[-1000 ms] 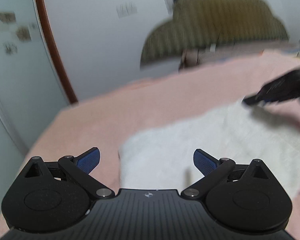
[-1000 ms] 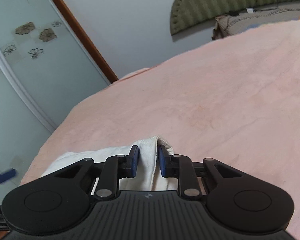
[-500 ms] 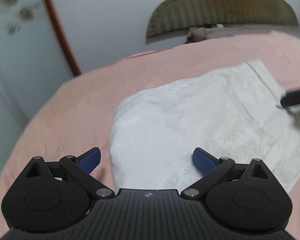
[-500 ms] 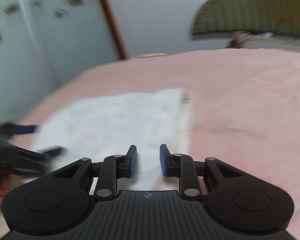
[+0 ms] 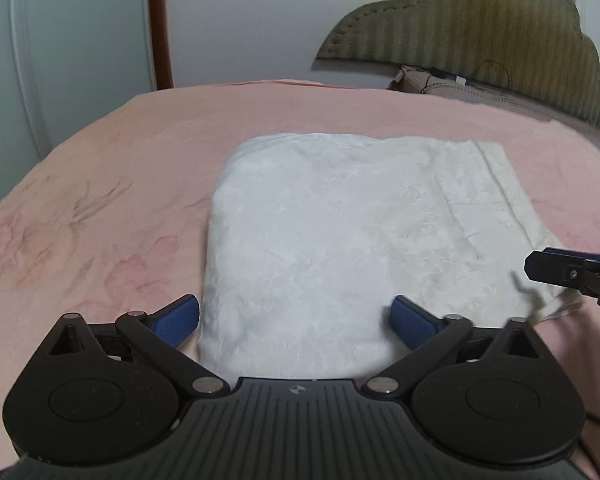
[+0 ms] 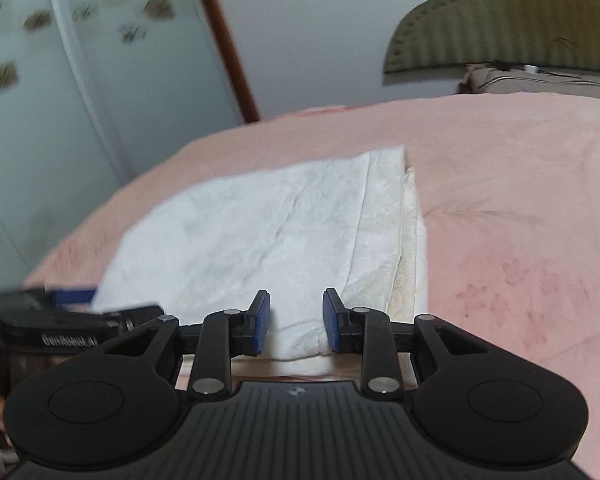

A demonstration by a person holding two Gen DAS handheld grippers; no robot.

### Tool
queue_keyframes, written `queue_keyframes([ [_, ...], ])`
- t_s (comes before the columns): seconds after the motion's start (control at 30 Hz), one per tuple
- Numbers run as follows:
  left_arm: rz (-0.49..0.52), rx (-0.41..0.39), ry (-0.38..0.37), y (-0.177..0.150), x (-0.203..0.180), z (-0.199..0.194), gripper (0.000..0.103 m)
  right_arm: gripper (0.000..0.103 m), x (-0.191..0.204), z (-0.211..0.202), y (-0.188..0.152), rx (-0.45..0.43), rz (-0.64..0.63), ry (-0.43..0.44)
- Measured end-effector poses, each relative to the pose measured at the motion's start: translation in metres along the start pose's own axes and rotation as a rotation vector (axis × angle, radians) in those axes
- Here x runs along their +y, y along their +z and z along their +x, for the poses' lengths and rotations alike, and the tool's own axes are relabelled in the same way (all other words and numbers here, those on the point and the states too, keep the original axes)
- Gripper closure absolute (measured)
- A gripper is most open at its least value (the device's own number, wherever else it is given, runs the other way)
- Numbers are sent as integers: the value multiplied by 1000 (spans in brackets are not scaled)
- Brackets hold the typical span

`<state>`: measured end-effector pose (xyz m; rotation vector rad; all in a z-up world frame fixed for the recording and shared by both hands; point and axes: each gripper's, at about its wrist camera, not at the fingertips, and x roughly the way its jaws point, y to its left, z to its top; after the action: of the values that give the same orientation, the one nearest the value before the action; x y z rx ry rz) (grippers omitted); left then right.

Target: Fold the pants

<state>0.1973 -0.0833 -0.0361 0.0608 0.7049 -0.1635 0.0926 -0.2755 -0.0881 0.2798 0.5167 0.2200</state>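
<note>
White pants (image 5: 332, 240) folded flat on pink bedspread (image 5: 100, 208).
Left gripper (image 5: 296, 320) spread wide over near edge; right gripper (image 6: 296, 320) parted, apparently holding nothing.

Folded white pants (image 5: 332, 232) — flat on the pink bedspread (image 5: 100, 184).

Textured white fabric forms a roughly rectangular stack. Rounded fold edge lies on the left side in the left wrist view; the stitched hem band and layered edges lie on the right — several layers show stacked there in the right wrist view (image 6: 396, 240).
</note>
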Motion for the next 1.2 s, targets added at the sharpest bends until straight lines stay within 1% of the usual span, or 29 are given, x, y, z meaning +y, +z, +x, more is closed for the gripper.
queue_keyframes([
  [0.03,-9,-9,-8,-2,3,-7,0,73,4,-6,-3,-10,-4,19],
  [0.1,-15,-22,-12,-10,5,-17,0,65,8,-10,-12,4,-11,42],
  [0.13,-18,-22,-12,-13,6,-19,0,56,9,-7,-17,21,-22,36],
  [0.17,-20,-19,-13,-16,6,-17,0,51,9,0,-22,46,-32,14],
  [0.2,-22,-9,-10,-18,6,-13,0,51,6,7,-27,74,-30,-9],
  [0.23,-32,3,-9,-18,6,-10,0,52,2,11,-30,88,-14,-10],
  [0.3,-49,1,-11,-19,7,-10,0,52,2,5,-30,71,25,-13],
  [0.37,-41,-4,-8,-18,7,-12,0,51,6,-3,-30,50,21,-13],
  [0.43,-34,-7,0,-18,5,-13,0,49,9,-8,-31,49,22,-7],
  [0.5,-30,-6,9,-17,3,-14,0,43,13,-12,-34,58,27,-3],
  [0.57,-26,-10,12,-18,2,-18,0,31,16,-14,-39,65,25,-10],
  [0.67,-10,-16,21,-18,0,-26,0,24,20,-15,-45,85,31,-22],
  [0.73,2,-17,28,-19,-1,-31,0,22,20,-17,-48,90,42,-25],
  [0.83,6,-14,40,-22,0,-37,0,14,22,-22,-50,90,47,-35],
  [0.93,2,-8,39,-27,2,-43,0,12,26,-27,-54,91,36,-47],
  [1.03,5,5,46,-33,3,-48,0,4,29,-30,-57,110,50,-64],
  [1.2,12,8,45,-47,6,-58,0,3,41,-32,-61,123,30,-107],
])
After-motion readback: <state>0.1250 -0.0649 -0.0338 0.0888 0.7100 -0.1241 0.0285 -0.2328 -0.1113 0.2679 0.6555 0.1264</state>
